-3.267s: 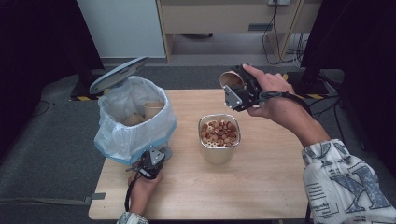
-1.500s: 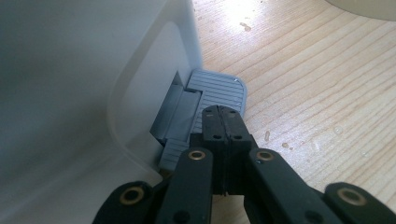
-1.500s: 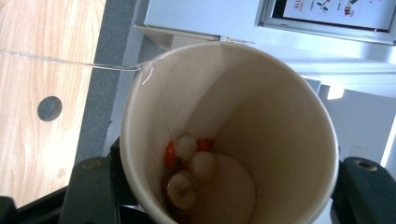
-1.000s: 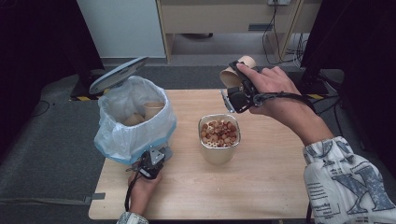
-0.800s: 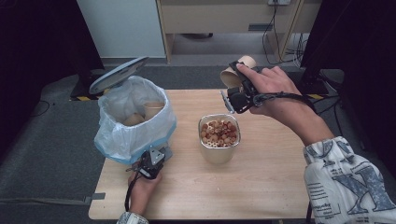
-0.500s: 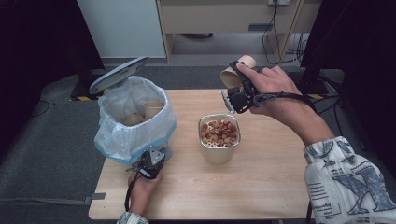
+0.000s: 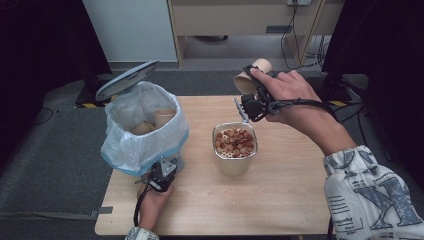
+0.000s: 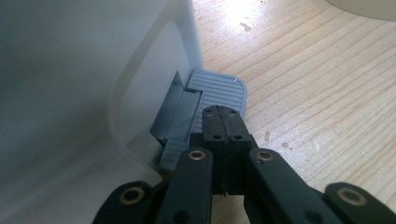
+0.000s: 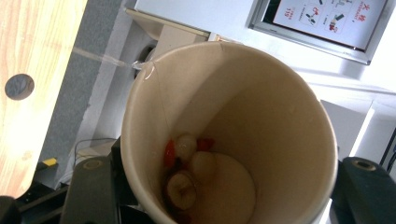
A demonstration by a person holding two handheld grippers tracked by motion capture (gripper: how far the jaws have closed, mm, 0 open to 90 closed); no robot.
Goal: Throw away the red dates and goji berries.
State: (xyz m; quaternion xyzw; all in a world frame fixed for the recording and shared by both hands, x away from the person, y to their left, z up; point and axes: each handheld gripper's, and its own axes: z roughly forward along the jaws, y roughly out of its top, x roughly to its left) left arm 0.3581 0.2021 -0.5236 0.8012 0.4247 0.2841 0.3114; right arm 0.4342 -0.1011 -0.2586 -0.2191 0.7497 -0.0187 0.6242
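My right gripper [image 7: 254,102] is shut on a brown paper cup [image 7: 252,75], held tilted in the air just behind a metal container [image 7: 235,162] of nuts and dried bits. In the right gripper view the paper cup [image 9: 261,116] sits between the jaws of my right gripper [image 9: 226,186], with a few food bits [image 9: 187,177] stuck at its bottom. My left gripper [image 7: 162,172] is shut, its tips pressing the grey pedal [image 8: 219,91] of a white bin [image 7: 142,125]. The bin's lid [image 7: 127,80] stands open. My left gripper [image 8: 223,112] holds nothing.
The bin is lined with a white bag and has paper cups [image 7: 162,116] inside. The bin's white wall [image 8: 93,70] is close on the left gripper's left. Bare wooden table [image 7: 280,200] lies in front and to the right. Cabinets and cables stand behind the table.
The right gripper has lifted the paper cup slightly and turned it away from the container. Over the last second it has barely moved. The left gripper has stayed on the pedal.
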